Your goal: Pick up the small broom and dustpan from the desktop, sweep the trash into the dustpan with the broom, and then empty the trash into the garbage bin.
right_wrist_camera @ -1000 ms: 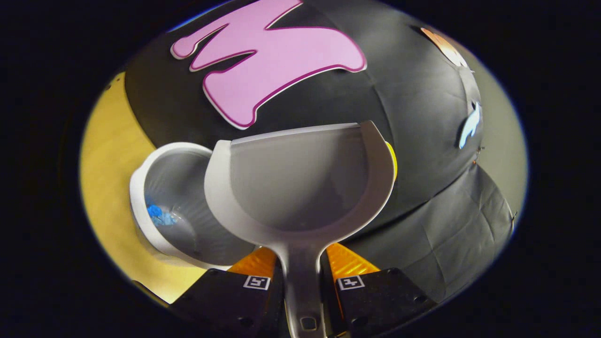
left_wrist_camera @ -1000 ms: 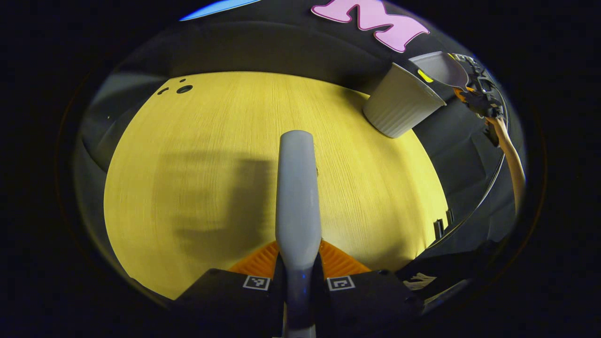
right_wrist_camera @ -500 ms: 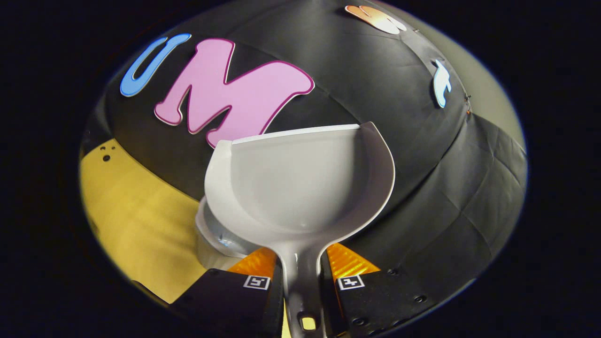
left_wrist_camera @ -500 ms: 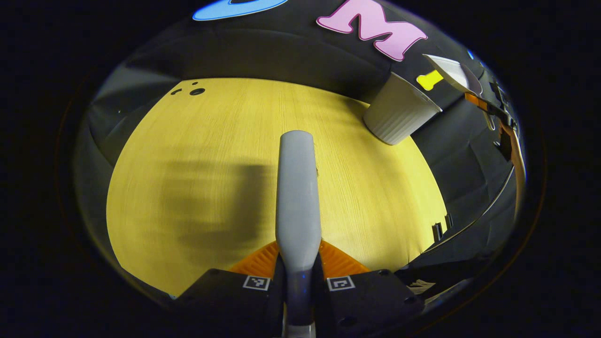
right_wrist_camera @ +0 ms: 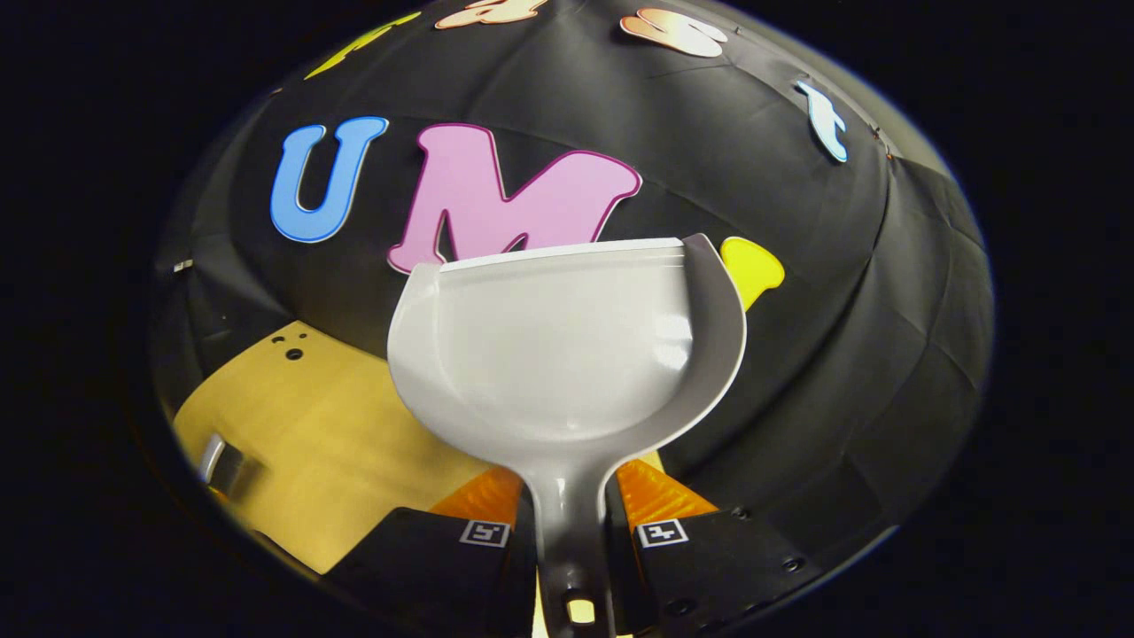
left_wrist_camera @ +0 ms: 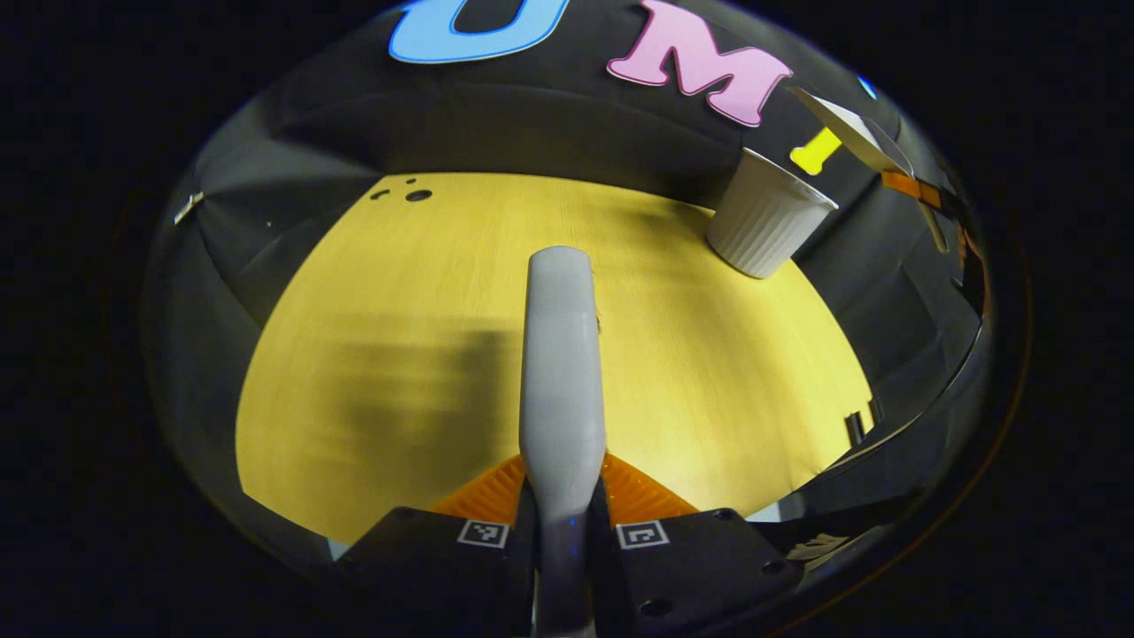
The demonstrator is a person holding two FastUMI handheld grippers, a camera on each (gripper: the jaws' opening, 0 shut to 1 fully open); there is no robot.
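The small grey broom (left_wrist_camera: 560, 354) points forward over the yellow desktop (left_wrist_camera: 399, 354), its handle clamped in my left gripper (left_wrist_camera: 563, 501), which is shut on it. The white ribbed garbage bin (left_wrist_camera: 766, 226) stands upright at the table's far right corner. Above and right of the bin, the dustpan (left_wrist_camera: 849, 133) hangs in the air, seen edge-on. In the right gripper view the white dustpan (right_wrist_camera: 567, 346) looks empty and is held level, above the table (right_wrist_camera: 337, 425). My right gripper (right_wrist_camera: 567, 509) is shut on its handle.
A few small dark holes (left_wrist_camera: 416, 193) mark the far left corner of the desktop. The black booth wall runs close behind the table and the bin. A pale grey object (right_wrist_camera: 221, 461) shows at the table's left edge in the right gripper view.
The right gripper has raised the dustpan up and away from the bin, from a tipped pose to level; the bin has left the right gripper view. The left gripper has shifted slightly with the broom.
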